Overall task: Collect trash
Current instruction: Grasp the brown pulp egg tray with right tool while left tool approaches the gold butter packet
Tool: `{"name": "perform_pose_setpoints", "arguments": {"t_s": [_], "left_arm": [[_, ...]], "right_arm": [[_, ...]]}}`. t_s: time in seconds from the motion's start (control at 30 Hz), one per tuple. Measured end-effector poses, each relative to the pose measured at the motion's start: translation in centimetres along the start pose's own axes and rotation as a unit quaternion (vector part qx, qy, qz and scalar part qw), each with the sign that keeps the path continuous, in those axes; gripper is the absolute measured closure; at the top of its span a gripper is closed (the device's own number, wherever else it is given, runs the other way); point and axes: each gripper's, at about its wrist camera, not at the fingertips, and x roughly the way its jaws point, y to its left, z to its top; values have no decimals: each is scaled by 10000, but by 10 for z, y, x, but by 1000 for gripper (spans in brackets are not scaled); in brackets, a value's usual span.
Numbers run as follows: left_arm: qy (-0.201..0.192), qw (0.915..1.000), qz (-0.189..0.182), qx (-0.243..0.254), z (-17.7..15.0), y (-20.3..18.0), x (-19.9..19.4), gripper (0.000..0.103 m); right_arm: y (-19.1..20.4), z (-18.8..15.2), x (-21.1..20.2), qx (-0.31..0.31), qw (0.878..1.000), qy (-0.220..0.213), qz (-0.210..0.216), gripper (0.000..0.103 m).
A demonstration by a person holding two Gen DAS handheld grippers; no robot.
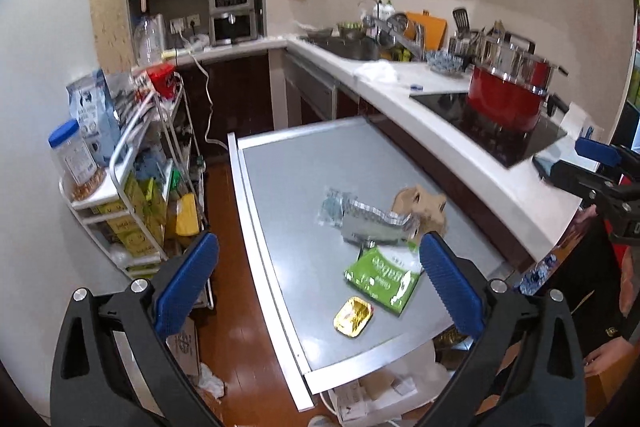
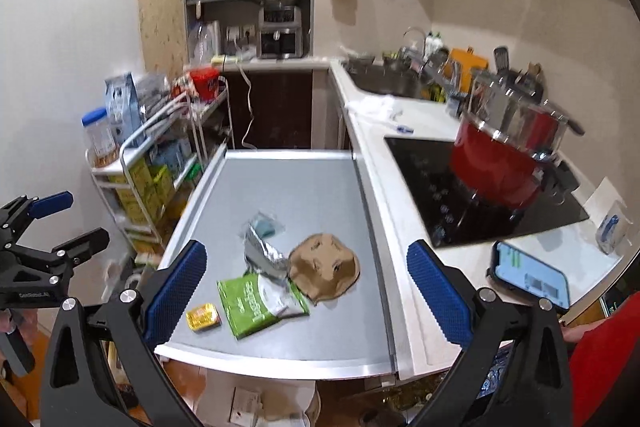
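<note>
Jaws of both grippers gape, empty; only the right wrist view shows the phone (image 2: pixel 530 273).

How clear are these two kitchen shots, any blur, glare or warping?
Left wrist view: fisheye bends the grey metal table edges; crumpled silver foil wrapper stays sharp. Right wrist view: red lidded pot smeared by motion blur; black glass cooktop mirrors it.
</note>
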Motion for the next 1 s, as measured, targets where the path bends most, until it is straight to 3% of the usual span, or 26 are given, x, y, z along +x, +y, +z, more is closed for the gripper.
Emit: {"name": "perform_pose_setpoints", "arguments": {"t_s": [0.17,0.33,0.43,0.63,0.77,1.0], "left_arm": [[858,9946,-576,-74,-27,2,43,2],[1378,9876,-738,131,-52,-8,83,2],[1611,9843,-622,370,-64,-18,106,2],[1800,9797,-563,681,-78,-26,136,2],[1876,9779,-699,597,-81,-22,147,11],[1996,9739,-914,570,-83,-20,159,13]], "right_arm": [[0,-8,41,-204,9987,465,54,4],[-3,-16,98,-175,9942,1038,205,4],[-3,-19,130,-187,9915,1270,217,4],[-7,-17,182,-378,9864,1573,291,8],[-9,-16,208,-660,9801,1854,260,20],[-12,-23,239,-1267,9653,2241,447,24]]}}
